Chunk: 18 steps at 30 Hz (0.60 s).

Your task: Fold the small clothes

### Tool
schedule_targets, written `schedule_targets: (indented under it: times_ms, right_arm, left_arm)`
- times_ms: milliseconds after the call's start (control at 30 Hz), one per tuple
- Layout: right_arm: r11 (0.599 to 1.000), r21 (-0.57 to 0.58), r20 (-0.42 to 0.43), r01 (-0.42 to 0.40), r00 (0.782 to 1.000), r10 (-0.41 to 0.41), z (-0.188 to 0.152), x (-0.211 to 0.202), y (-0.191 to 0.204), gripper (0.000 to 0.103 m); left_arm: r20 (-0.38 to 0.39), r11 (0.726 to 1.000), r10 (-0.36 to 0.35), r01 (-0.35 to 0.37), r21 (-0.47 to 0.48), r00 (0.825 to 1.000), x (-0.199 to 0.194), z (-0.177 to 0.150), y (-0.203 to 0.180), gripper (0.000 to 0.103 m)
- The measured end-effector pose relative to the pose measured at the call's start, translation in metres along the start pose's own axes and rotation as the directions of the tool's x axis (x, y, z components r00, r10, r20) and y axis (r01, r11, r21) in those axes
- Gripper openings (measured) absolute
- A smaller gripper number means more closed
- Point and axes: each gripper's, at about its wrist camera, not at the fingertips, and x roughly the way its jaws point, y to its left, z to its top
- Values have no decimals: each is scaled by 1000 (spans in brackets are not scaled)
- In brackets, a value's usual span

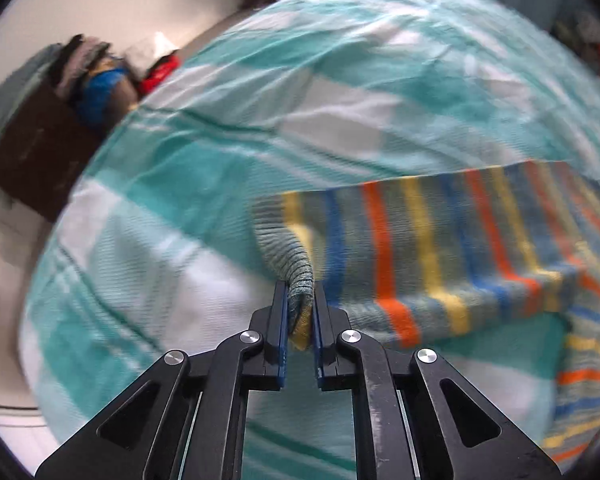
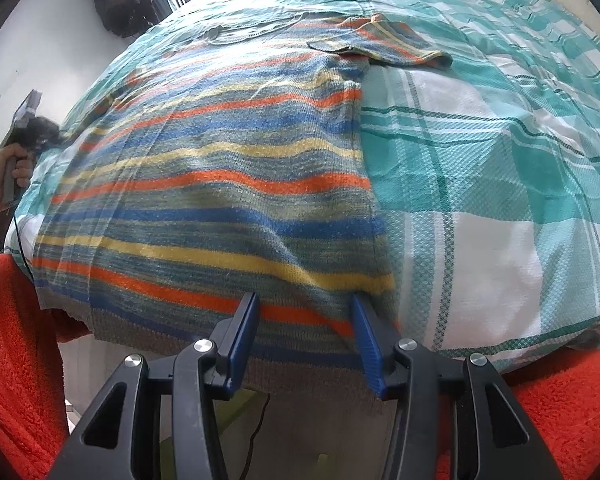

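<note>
A small knitted sweater with orange, blue and yellow stripes lies spread on a bed with a teal and white checked cover. In the left wrist view my left gripper is shut on the ribbed cuff of the sweater's sleeve and holds it lifted over the cover. My right gripper is open, its fingers astride the sweater's hem at the near bed edge. The other sleeve lies folded at the far side.
A red fleece blanket hangs at the bed's near edge on both sides. A brown cabinet with piled clothes stands beyond the bed at left. A hand holding the left gripper's handle shows at the far left.
</note>
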Motion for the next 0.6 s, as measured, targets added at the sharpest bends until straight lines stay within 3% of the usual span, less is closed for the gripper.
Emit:
schedule_targets:
  times_ms: [133, 233, 300, 367, 467, 600]
  right_arm:
    - [1000, 4, -12, 0, 1000, 0, 2, 3, -1, 47]
    - [997, 48, -19, -52, 998, 53, 11, -11, -10, 47]
    - [995, 71, -11, -74, 997, 75, 23, -27, -20, 49]
    - [998, 28, 20, -57, 998, 56, 48, -50, -33, 73]
    - [985, -144, 99, 91, 992, -77, 97, -67, -36, 82]
    - [934, -324, 164, 152, 981, -103, 166, -40, -19, 82]
  left_arm:
    - [-34, 1000, 12, -12, -8, 999, 14, 0, -2, 9]
    - [-38, 999, 43, -43, 7, 998, 15, 1, -6, 21]
    - [-35, 999, 50, -51, -7, 998, 5, -2, -2, 64]
    - [21, 998, 52, -52, -20, 998, -16, -14, 6, 78]
    - [98, 999, 42, -42, -9, 994, -48, -45, 13, 83]
    - [138, 999, -8, 13, -35, 990, -81, -98, 17, 85]
